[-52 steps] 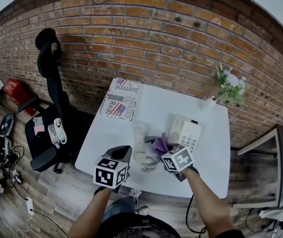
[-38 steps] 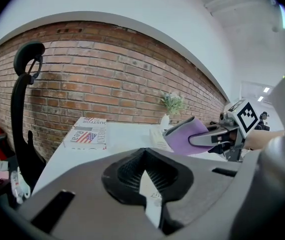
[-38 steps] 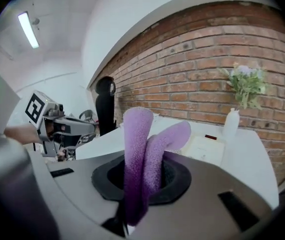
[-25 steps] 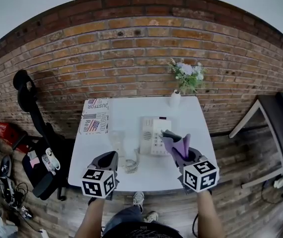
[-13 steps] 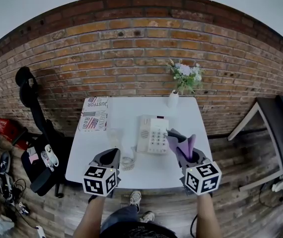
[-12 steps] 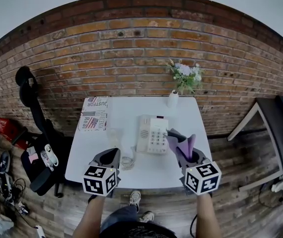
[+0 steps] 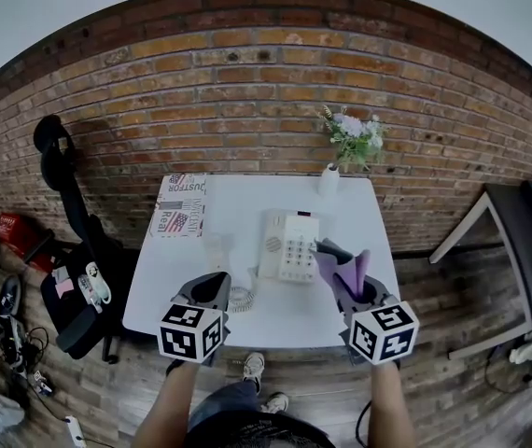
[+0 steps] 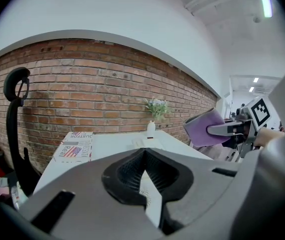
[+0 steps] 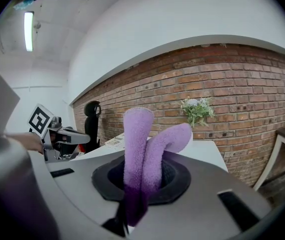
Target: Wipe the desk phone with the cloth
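Phone: base sits mid-counter, a little toward the right edge, keypad up. Handset is off the base and lies on the counter just to its left. The coiled cord trails toward the near edge.

Cloth: purple, folded, pinched at its lower end by the right tongs, with two lobes standing up free. In the head view it is raised over the near-right part of the counter, beside the base and not touching it.

Left tongs: pressed together, nothing held, hovering at the near edge close to the cord.

Progress (judgement): cloth is secured and the handset is lifted clear, so the base is open for wiping. No cloth-to-phone contact now. Cannot tell whether any surface is already wiped. Left to do, as far as shown: bring the cloth down onto keypad, cradle and handset.
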The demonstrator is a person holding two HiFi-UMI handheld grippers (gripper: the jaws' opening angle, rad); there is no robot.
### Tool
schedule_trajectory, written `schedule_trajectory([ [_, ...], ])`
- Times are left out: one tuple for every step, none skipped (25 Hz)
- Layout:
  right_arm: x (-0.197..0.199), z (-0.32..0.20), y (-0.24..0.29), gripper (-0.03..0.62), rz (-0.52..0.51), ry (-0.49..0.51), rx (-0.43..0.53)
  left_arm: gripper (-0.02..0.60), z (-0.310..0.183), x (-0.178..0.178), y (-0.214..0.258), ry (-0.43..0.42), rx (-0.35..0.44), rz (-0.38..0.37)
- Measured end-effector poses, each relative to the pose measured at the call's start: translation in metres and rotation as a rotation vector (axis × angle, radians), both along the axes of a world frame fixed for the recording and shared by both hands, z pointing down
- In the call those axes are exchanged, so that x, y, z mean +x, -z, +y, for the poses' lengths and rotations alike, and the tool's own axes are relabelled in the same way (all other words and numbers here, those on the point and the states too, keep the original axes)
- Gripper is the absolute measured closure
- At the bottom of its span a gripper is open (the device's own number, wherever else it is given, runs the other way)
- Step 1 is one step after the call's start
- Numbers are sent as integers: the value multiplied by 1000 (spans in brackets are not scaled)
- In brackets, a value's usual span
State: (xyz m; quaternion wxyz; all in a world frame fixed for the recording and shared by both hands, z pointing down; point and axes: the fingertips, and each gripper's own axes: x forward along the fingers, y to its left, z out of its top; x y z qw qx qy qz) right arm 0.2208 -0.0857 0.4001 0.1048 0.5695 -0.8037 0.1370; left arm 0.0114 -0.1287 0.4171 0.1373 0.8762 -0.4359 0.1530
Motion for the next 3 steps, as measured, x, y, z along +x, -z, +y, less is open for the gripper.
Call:
schedule_trajectory([
  [0, 0, 0, 547, -3, -1, 1, 577, 0, 0, 0, -1, 0, 0],
  [0, 1, 1, 547, -6, -2, 2, 577, 0, 0, 0, -2, 0, 0],
  [0, 1, 1, 546, -8, -3, 2, 577, 0, 0, -1, -2, 1, 0],
])
